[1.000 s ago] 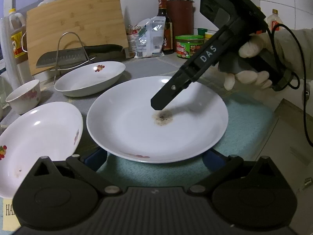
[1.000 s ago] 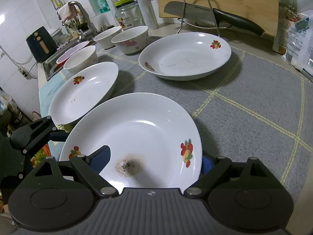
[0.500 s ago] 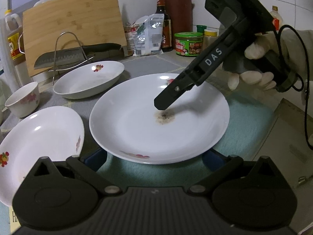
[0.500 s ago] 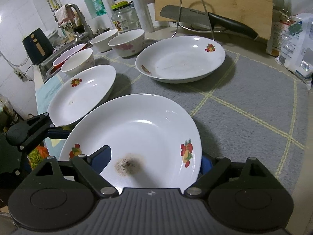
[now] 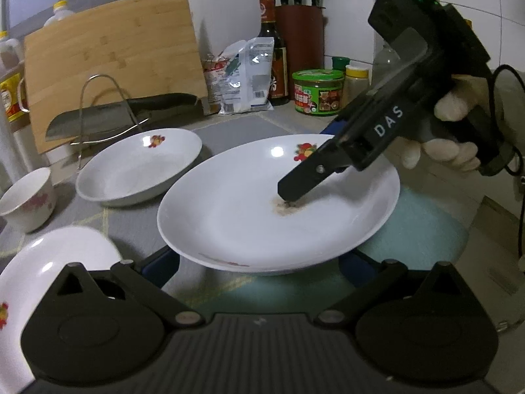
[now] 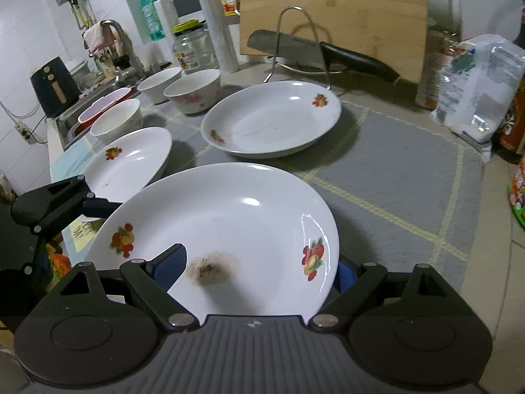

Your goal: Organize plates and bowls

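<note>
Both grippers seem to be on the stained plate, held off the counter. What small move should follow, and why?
Probably carry the stained plate forward over the nearest plate and lower it there. The right gripper grips its near rim, one finger above and one below; the left gripper supports the opposite edge. The plate looks lifted clear of the mat, and stacking suits the task.

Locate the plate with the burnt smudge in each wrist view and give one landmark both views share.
Left wrist view: the smudged plate fills the centre, with the right gripper reaching onto it from the right, its tip at the smudge.
Right wrist view: the smudged plate sits low and centre, its near rim between the gripper's fingers.
Shared landmark: the wooden cutting board standing behind the cleaver on its wire rack.
</note>
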`<action>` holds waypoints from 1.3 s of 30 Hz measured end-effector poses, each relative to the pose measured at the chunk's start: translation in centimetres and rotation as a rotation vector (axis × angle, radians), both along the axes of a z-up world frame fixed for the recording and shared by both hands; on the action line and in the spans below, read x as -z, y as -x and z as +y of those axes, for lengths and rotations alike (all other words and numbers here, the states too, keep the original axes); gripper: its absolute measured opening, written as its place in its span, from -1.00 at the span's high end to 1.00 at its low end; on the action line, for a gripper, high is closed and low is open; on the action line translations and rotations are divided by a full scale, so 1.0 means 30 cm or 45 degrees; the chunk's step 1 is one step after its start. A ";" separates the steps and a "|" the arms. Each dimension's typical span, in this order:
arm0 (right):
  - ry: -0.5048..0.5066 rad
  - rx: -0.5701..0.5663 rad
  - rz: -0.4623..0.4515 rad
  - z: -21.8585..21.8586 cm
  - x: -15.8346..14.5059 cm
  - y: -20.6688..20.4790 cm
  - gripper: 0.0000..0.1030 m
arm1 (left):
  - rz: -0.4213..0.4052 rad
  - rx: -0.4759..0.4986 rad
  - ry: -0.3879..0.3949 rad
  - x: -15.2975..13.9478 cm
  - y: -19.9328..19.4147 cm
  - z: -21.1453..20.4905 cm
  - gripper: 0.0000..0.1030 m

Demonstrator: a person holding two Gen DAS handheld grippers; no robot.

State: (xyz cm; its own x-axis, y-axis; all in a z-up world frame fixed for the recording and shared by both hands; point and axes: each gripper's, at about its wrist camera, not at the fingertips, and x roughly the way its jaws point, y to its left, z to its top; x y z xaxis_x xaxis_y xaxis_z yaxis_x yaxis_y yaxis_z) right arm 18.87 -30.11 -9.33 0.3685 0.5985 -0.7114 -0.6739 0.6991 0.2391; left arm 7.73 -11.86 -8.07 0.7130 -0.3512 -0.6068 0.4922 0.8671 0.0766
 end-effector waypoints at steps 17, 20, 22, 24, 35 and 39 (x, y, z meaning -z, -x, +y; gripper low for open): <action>0.001 0.092 -0.071 -0.115 -0.009 -0.085 -0.81 | 0.014 0.069 -0.038 0.017 -0.125 -0.117 -0.98; 0.005 0.108 -0.082 -0.130 -0.009 -0.099 -0.81 | 0.016 0.076 -0.041 0.018 -0.143 -0.133 -0.98; 0.005 0.122 -0.084 -0.143 -0.008 -0.109 -0.81 | 0.020 0.085 -0.047 0.021 -0.158 -0.146 -0.98; 0.013 0.135 -0.087 -0.153 -0.003 -0.118 -0.81 | 0.026 0.093 -0.048 0.023 -0.174 -0.157 -0.98; 0.034 0.190 -0.092 -0.203 0.025 -0.156 -0.81 | 0.065 0.121 -0.072 0.056 -0.243 -0.217 -0.98; 0.038 0.201 -0.092 -0.211 0.037 -0.171 -0.81 | 0.087 0.115 -0.082 0.067 -0.263 -0.236 -0.98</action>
